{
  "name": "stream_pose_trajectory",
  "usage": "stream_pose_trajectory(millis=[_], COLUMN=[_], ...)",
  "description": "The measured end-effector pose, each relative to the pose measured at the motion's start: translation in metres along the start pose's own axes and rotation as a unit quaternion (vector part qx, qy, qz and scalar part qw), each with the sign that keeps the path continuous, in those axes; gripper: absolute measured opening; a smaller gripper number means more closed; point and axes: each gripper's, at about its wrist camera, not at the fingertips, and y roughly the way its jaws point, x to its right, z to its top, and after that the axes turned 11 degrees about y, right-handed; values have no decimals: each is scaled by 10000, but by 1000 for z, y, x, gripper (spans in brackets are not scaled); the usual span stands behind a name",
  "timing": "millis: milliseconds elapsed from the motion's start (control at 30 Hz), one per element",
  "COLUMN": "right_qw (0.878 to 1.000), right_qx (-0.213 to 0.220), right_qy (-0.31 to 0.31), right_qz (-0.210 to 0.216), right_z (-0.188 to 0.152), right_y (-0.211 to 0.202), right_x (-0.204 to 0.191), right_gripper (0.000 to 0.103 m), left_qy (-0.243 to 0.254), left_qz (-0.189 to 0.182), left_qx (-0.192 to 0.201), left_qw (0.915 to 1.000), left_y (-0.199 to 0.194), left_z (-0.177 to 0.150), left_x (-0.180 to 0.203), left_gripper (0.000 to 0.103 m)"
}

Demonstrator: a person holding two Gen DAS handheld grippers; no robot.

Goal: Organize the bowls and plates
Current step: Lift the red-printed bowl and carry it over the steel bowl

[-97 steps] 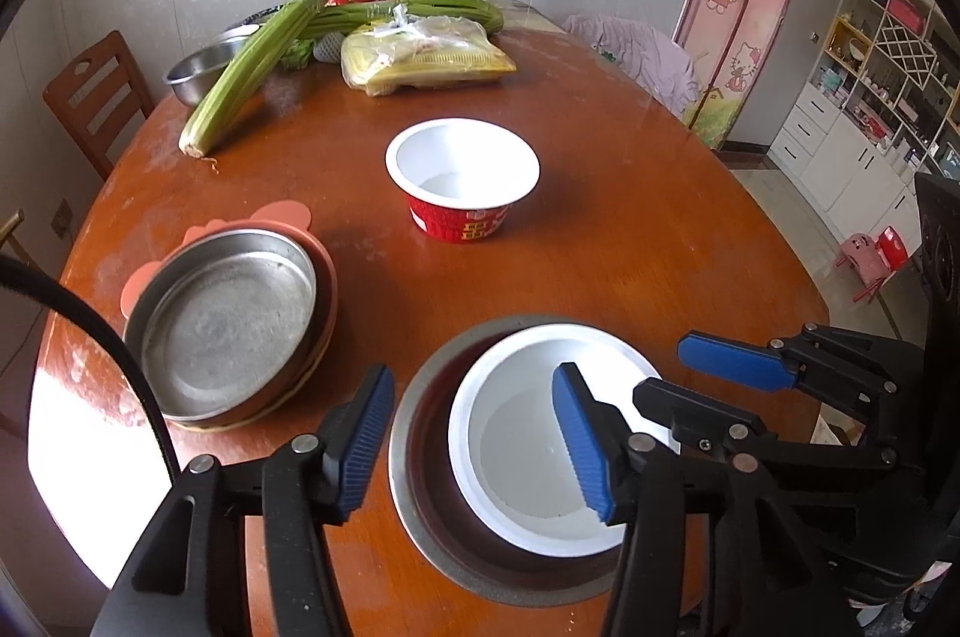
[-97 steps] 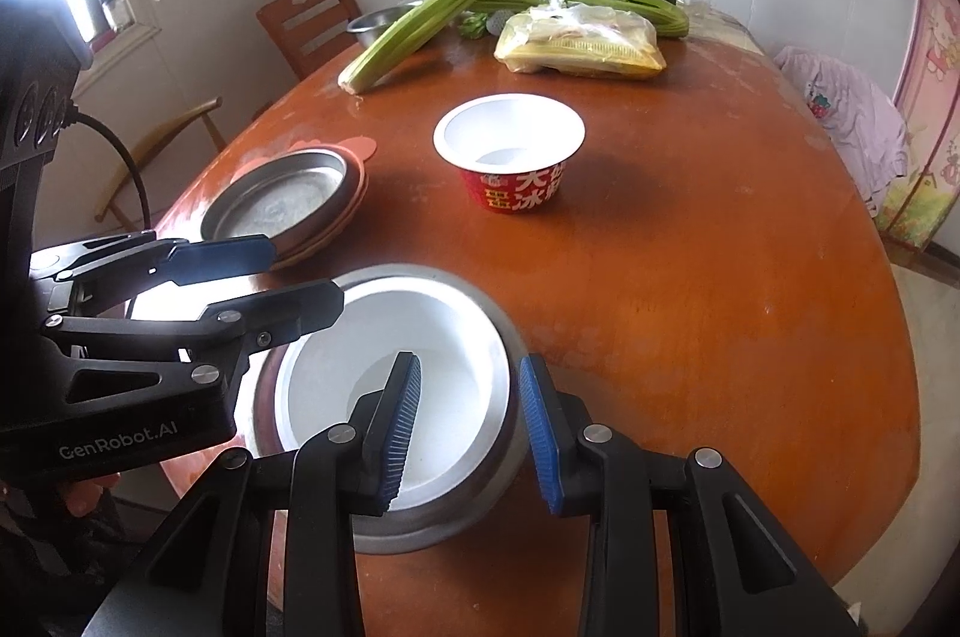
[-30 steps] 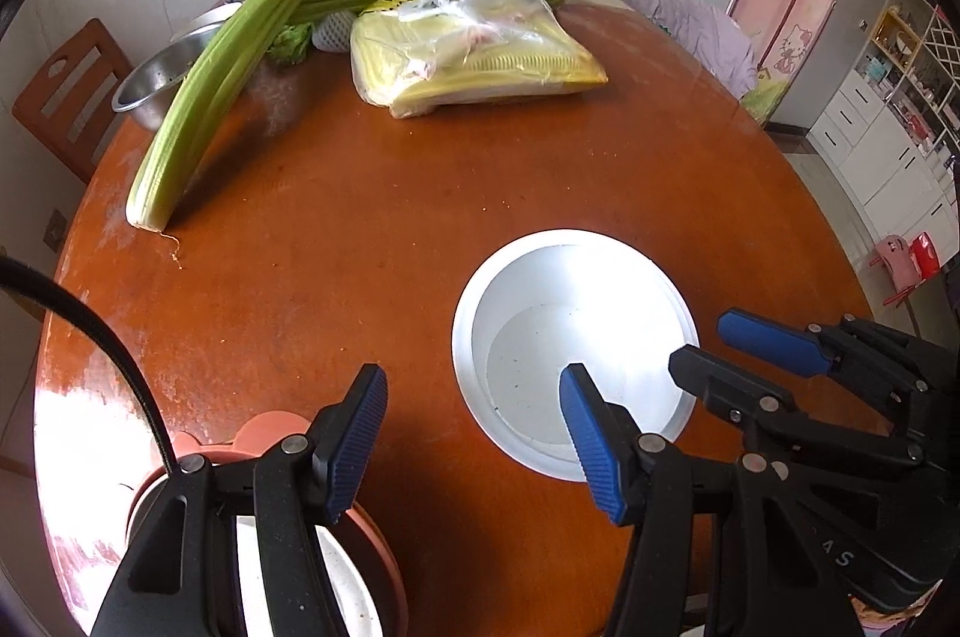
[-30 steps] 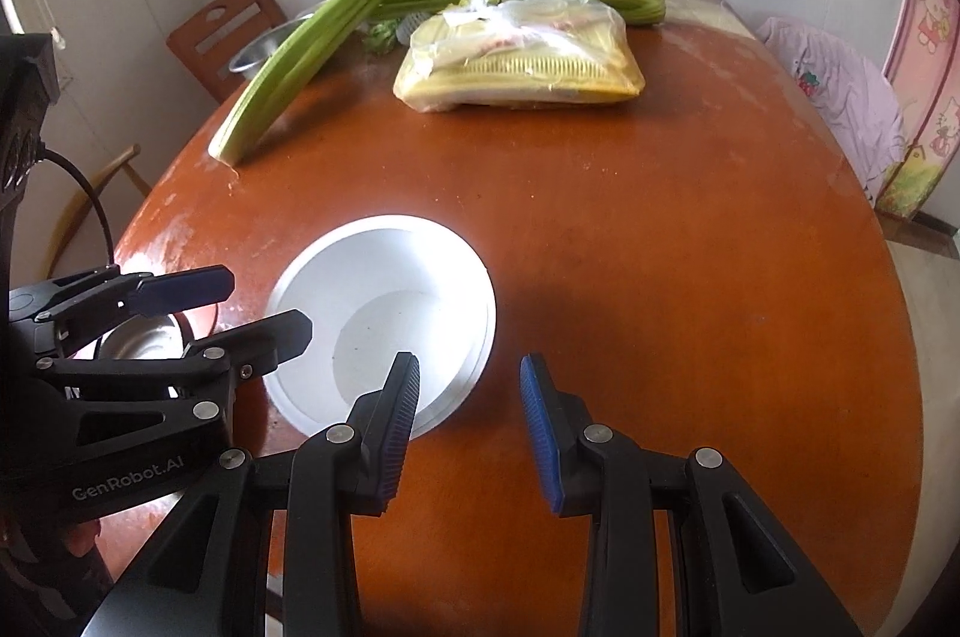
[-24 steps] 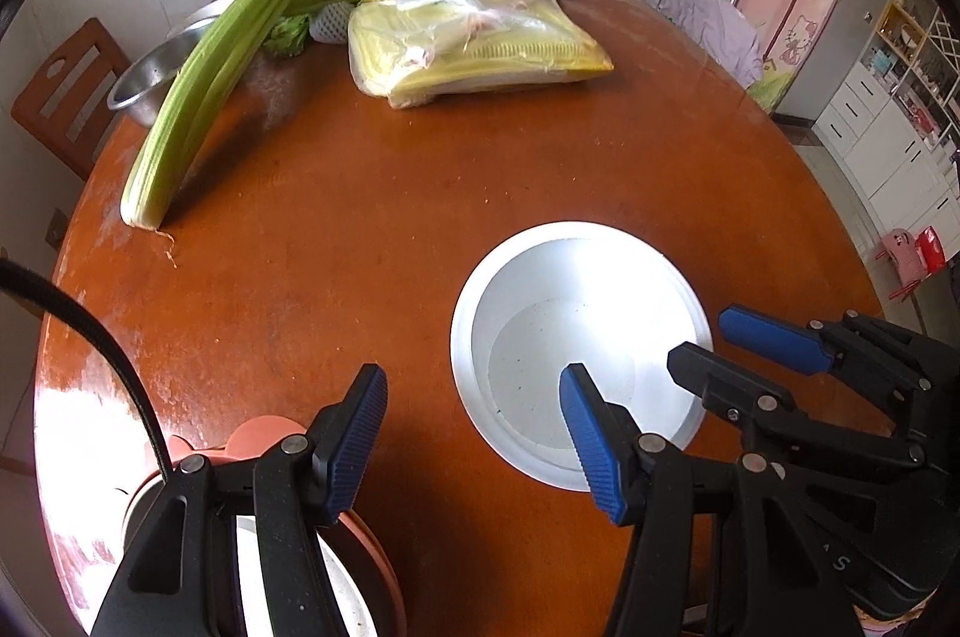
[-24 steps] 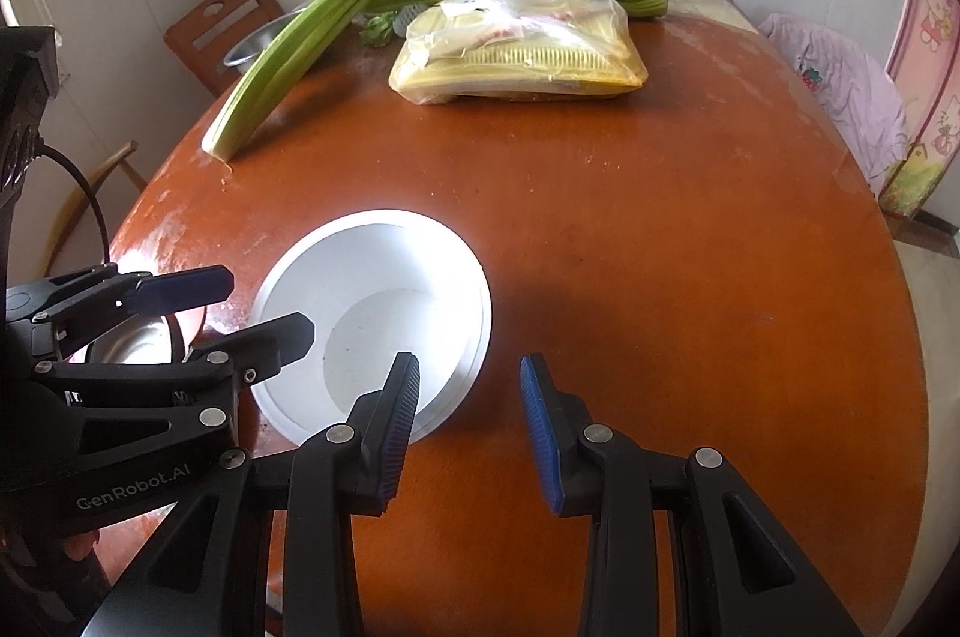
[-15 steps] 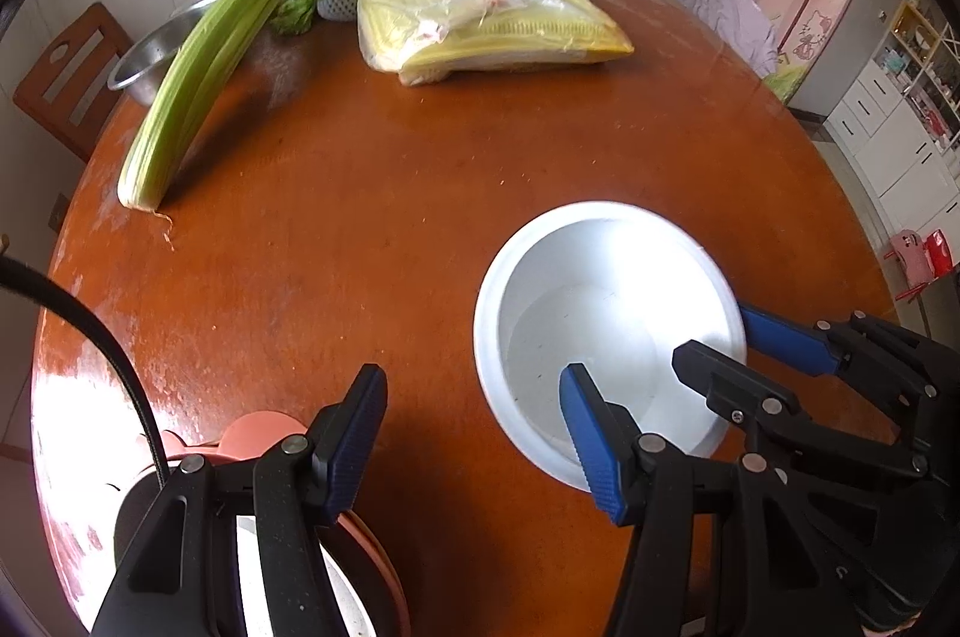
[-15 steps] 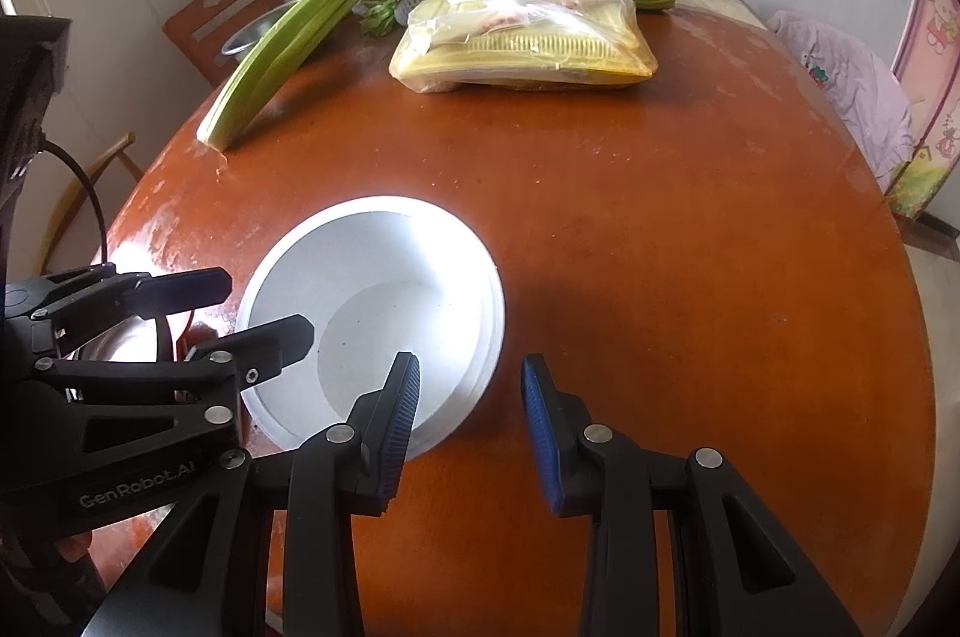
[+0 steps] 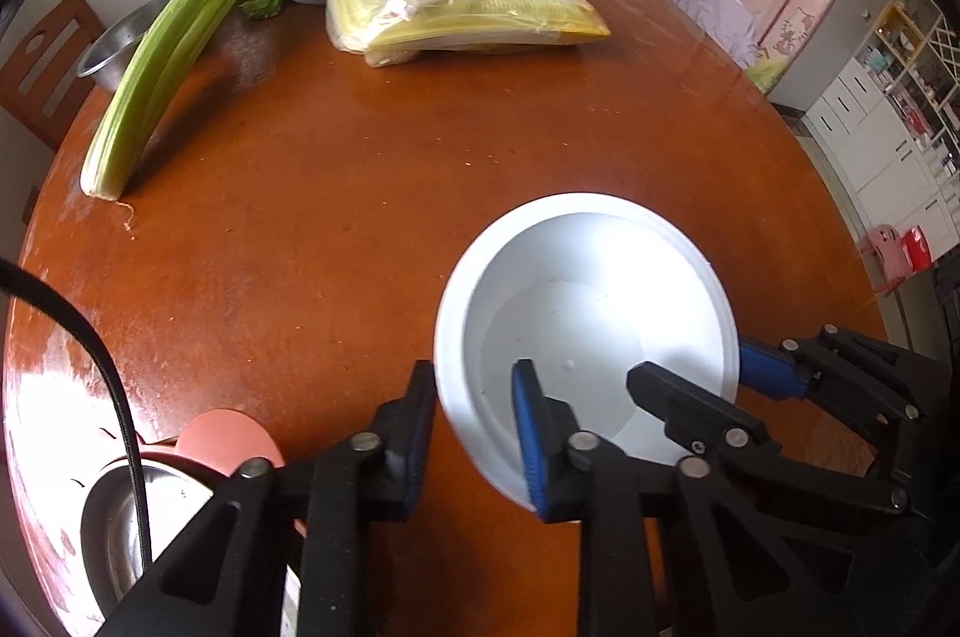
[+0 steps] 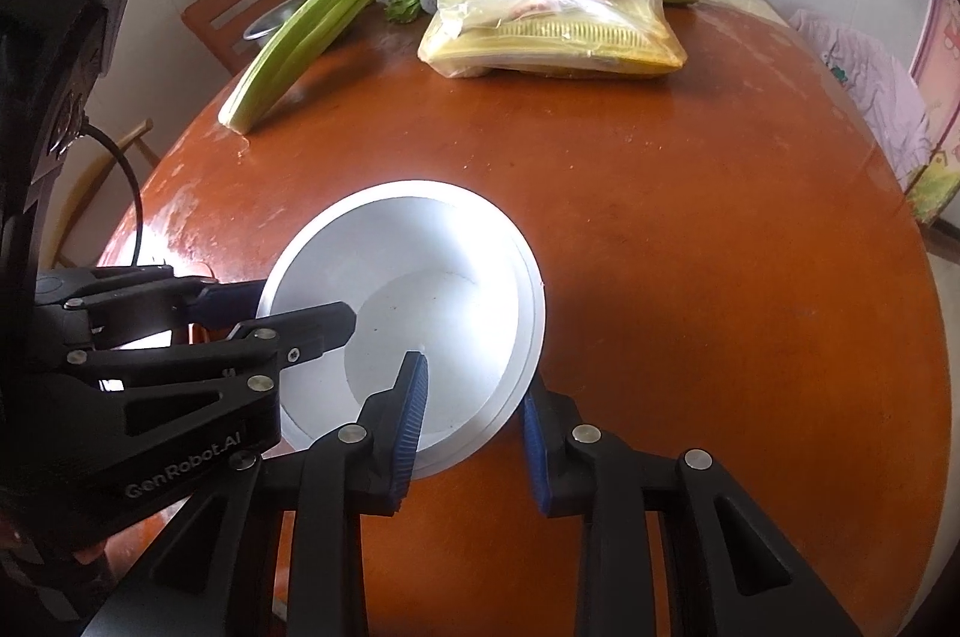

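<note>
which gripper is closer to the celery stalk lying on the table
Left, I'd judge. The left gripper grips the white bowl's rim on the celery's side; the right gripper grips the opposite rim.

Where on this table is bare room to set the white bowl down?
The free patch is bare table between the white bowl and the yellow bag, running to the right edge. Crowded: the far end with celery, and the near-left corner by the metal plate.
</note>
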Motion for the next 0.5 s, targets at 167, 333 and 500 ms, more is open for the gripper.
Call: stream_pose_trajectory(millis=[167, 333, 500], right_qw=[10000, 10000, 9998], right_qx=[34, 80, 178], right_qy=[1, 27, 12], right_qz=[9, 28, 36], right_z=[-4, -7, -10], right_y=[-6, -12, -22], right_x=[-1, 0, -3], right_gripper=[30, 30, 30], left_qy=[88, 142, 159], left_qz=[-2, 20, 36], left_qx=[52, 131, 209], left_qw=[9999, 9998, 9996], left_y=[-6, -15, -25], left_z=[-1, -3, -6], left_x=[6, 11, 15], left_gripper=[22, 22, 22])
